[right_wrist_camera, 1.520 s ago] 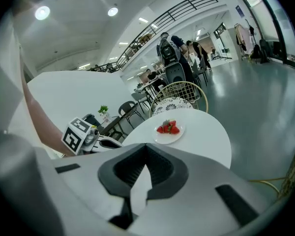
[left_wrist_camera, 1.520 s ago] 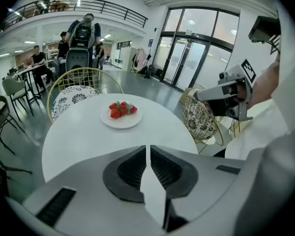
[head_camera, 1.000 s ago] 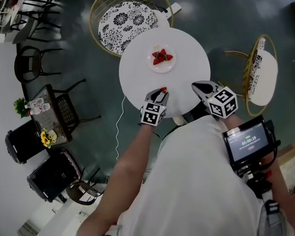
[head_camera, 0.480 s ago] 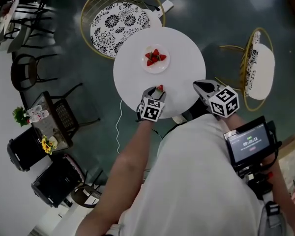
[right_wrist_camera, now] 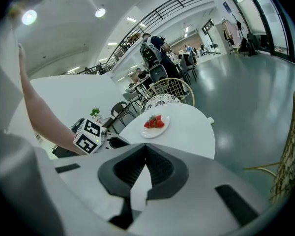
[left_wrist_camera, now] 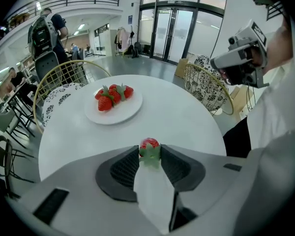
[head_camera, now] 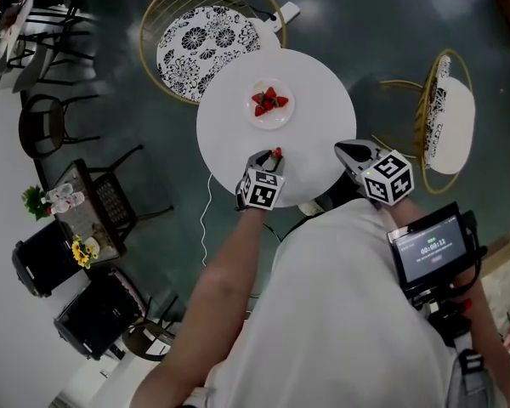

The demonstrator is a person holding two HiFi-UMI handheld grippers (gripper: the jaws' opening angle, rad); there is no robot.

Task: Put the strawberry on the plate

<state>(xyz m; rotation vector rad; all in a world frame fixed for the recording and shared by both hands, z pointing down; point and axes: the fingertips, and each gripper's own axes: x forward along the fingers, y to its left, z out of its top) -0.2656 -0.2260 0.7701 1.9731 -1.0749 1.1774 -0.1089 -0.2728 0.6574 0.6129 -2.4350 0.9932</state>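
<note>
Grasp step, head view: strawberry (head_camera: 277,153) at the table's (head_camera: 323,109) near edge, in the left gripper (head_camera: 271,158), well apart from the plate (head_camera: 276,121). Left gripper view: fingers (left_wrist_camera: 130,163), just closing, pinch its sides; next, I judge, a lift and carry to the plate. Right gripper view: right gripper (right_wrist_camera: 146,146) closed, empty.

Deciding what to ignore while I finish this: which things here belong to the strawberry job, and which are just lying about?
Job: strawberry held between the left gripper's fingers, which have just been closing on it; plate with strawberries; round table.
Lying about: right gripper, shut and empty; patterned chair; second chair.
</note>
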